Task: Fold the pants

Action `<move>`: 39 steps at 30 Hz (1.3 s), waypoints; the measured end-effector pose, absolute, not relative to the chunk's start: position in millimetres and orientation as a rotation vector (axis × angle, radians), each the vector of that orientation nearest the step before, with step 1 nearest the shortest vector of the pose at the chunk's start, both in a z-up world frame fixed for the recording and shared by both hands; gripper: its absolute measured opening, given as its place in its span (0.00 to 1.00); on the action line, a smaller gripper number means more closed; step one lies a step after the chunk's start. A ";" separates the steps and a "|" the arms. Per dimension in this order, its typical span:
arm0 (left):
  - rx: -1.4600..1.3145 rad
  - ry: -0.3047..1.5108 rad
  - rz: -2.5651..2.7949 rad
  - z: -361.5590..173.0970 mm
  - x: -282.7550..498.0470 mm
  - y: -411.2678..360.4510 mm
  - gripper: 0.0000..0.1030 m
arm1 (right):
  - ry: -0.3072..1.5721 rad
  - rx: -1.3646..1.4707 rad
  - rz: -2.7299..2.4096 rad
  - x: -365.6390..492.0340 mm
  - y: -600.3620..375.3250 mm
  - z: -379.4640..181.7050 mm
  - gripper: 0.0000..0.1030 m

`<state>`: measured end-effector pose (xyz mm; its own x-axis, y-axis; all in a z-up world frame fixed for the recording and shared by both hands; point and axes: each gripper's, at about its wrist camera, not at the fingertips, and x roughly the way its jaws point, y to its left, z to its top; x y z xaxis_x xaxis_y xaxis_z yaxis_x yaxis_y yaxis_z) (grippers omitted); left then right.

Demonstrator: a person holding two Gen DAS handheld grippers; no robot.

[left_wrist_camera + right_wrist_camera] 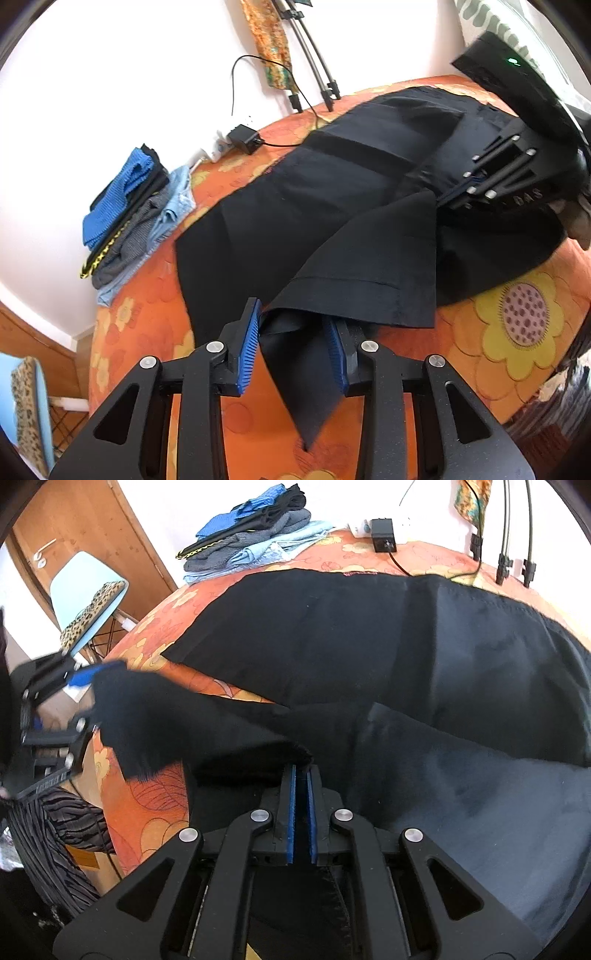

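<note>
Black pants (332, 192) lie spread across an orange flowered bedspread (517, 332). My left gripper (291, 314) has the hem end of one pant leg (369, 266) between its blue pads, jaws partly apart, the cloth bunched between them and hanging below. In the right wrist view that left gripper (90, 698) holds the leg (166, 731) lifted off the bed at the left. My right gripper (303, 768) is shut on a thin edge of the pants (332, 635) near the bed's front. The left wrist view shows this right gripper (448, 197) low on the pants at the right.
A pile of folded clothes (129, 206) (258, 535) sits at the bed's far corner. A black adapter (245, 138) (384, 535) with its cable lies by the wall, beside tripod legs (317, 74) (517, 554). A pale blue chair (88, 602) and wooden door (92, 528) stand beyond the bed.
</note>
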<state>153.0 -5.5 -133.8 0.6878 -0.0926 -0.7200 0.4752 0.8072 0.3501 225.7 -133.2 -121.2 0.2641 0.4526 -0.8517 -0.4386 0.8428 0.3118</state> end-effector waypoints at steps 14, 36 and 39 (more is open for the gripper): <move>0.500 0.752 -0.449 -129.0 165.1 -8.8 0.53 | 1.153 -0.008 0.654 217.1 -120.5 -121.1 0.26; 0.659 0.737 -0.522 -142.6 169.6 -41.3 0.28 | 1.155 -0.008 0.659 216.3 -121.6 -122.0 0.26; 0.626 0.771 -0.538 -148.4 176.3 -37.2 0.08 | 1.153 -0.005 0.660 216.7 -121.1 -122.1 0.26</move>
